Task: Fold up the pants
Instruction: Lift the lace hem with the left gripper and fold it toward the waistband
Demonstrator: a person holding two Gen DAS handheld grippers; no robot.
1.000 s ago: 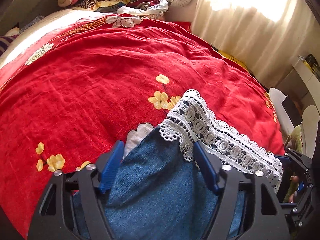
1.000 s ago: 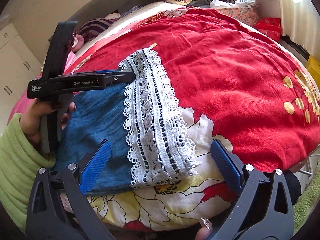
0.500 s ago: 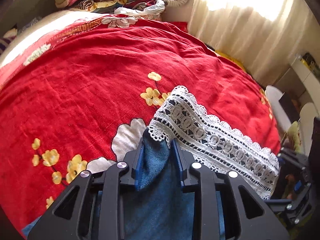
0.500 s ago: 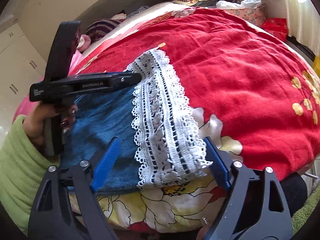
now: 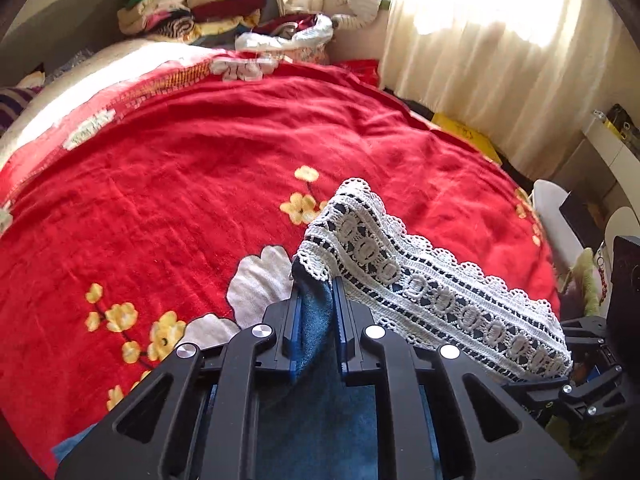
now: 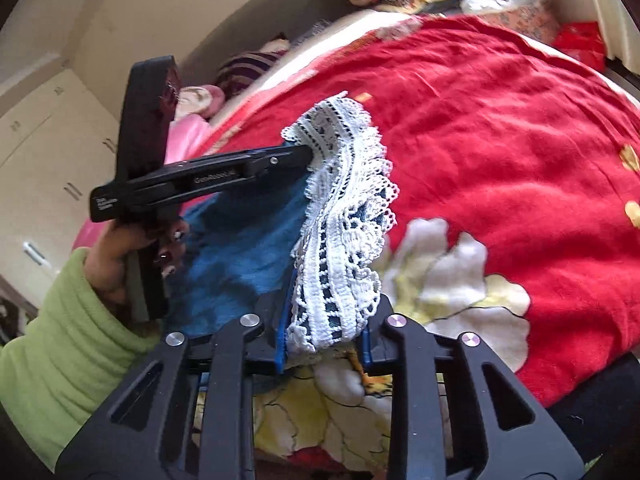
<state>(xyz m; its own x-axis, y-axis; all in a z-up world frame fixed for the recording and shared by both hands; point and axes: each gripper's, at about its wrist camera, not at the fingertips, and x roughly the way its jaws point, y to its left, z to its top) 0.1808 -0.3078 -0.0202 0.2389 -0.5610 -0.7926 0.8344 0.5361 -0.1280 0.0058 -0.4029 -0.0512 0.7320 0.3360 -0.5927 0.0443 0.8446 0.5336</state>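
Observation:
The pants are blue denim [image 5: 320, 420] with a white lace hem [image 5: 420, 280]. They lie on a red flowered bedspread [image 5: 200, 184]. My left gripper [image 5: 316, 308] is shut on the denim at one corner of the hem. It also shows in the right wrist view [image 6: 308, 156], pinching the far end of the lace. My right gripper [image 6: 324, 344] is shut on the near end of the lace hem [image 6: 340, 240]. The hem is lifted off the bed between the two grippers, and the blue denim [image 6: 240, 248] hangs below it.
A pile of folded clothes [image 5: 200, 12] sits at the far end of the bed. A cream curtain [image 5: 500, 60] hangs to the right. White cupboards [image 6: 40, 152] stand on the left. The bed edge runs close below my right gripper.
Both grippers went from open to shut on the pants' hem end. The lace hem has risen off the bedspread and bunched up between them.

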